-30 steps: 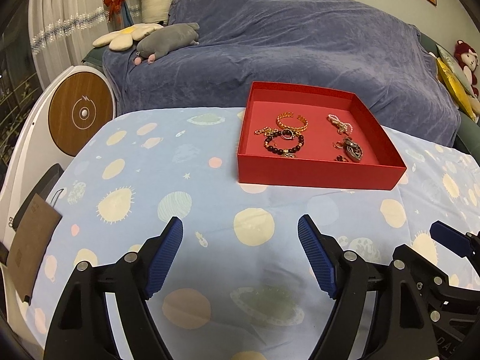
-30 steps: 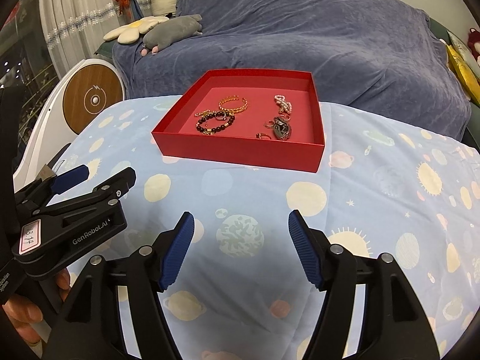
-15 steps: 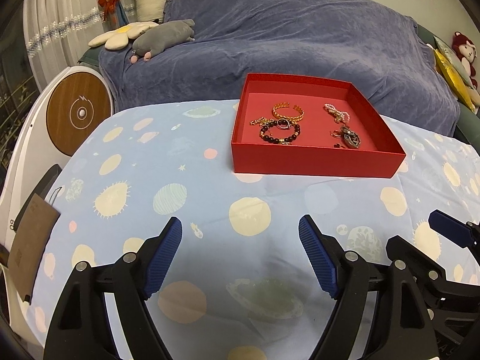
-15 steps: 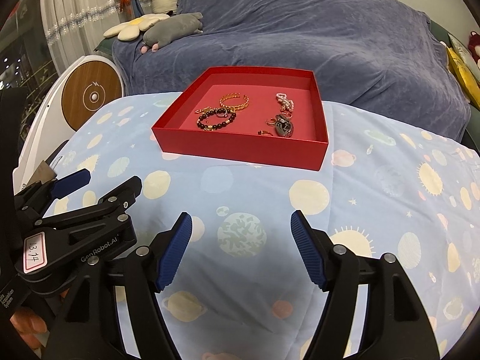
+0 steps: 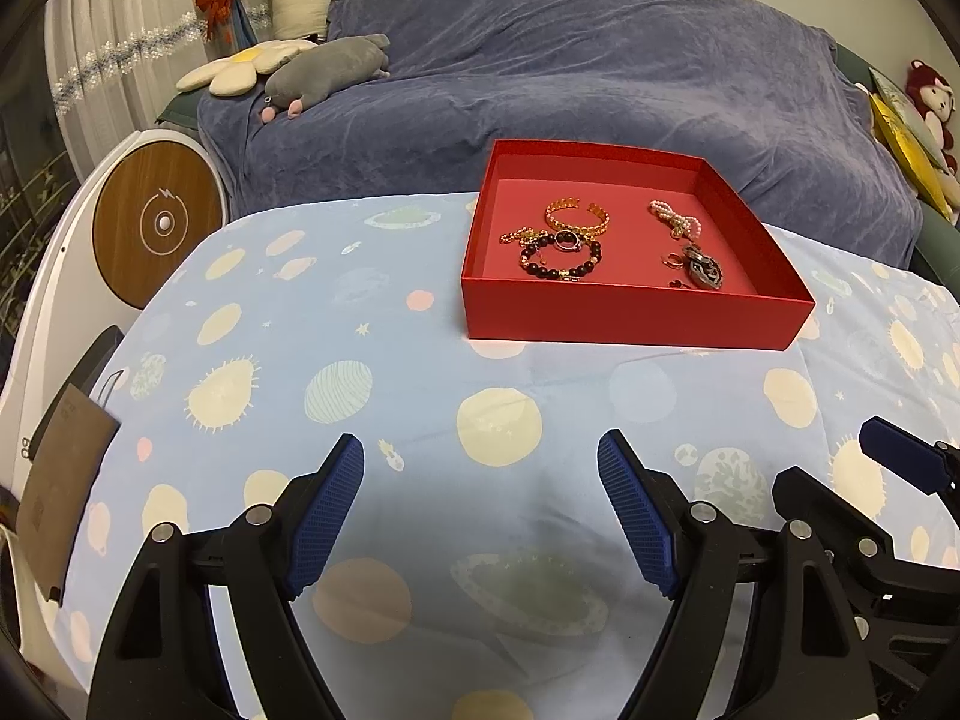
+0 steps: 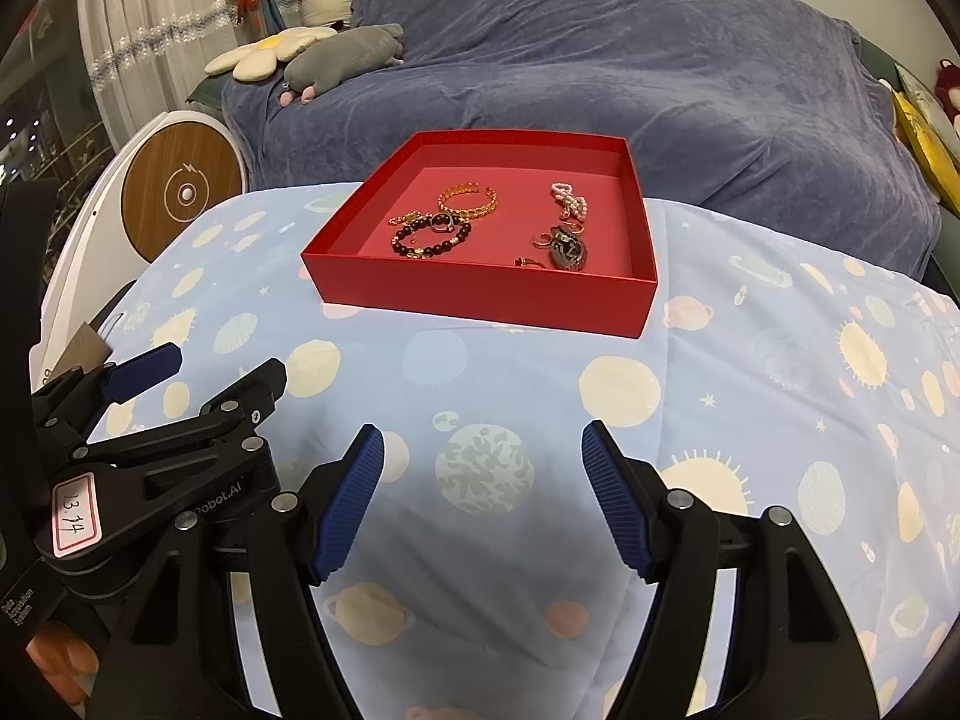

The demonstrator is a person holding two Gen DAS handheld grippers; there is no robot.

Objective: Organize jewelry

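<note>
Standing wide apart with nothing between the blue pads, the jaws of the left gripper (image 5: 480, 510) hang over the light blue cloth with planets (image 5: 384, 372), and the jaws of the right gripper (image 6: 483, 501) are also wide and empty over the same cloth; in the right wrist view the left gripper shows at about 8 o'clock, with a white label on its black body and some fingertips (image 6: 57, 654) of the person below it, and in the left wrist view one blue pad of the right gripper shows at about 4 o'clock. Going outward from the jaws, the red box (image 5: 630, 315) sits on the cloth at about 1 o'clock in the left view and at 12 o'clock in the right view, well apart from both grippers. All the jewelry lies inside it on the red floor: a gold bangle (image 5: 577, 217) toward the back, a dark bead bracelet (image 5: 561, 261) in front of it and touching a thin gold chain (image 5: 521, 235) at its 10 o'clock, a pearl piece (image 5: 675, 217) in the back right part, a dark metal pendant (image 5: 703, 267) in front of the pearls, and small rings beside it that are too small to tell well. Behind the box is a sofa under a blue-grey cover (image 5: 600, 72), with a grey plush toy (image 5: 327, 69) and a flower cushion (image 5: 246, 63) at 11 o'clock, and a white device with a round wooden panel (image 5: 159, 222) at 9 o'clock
</note>
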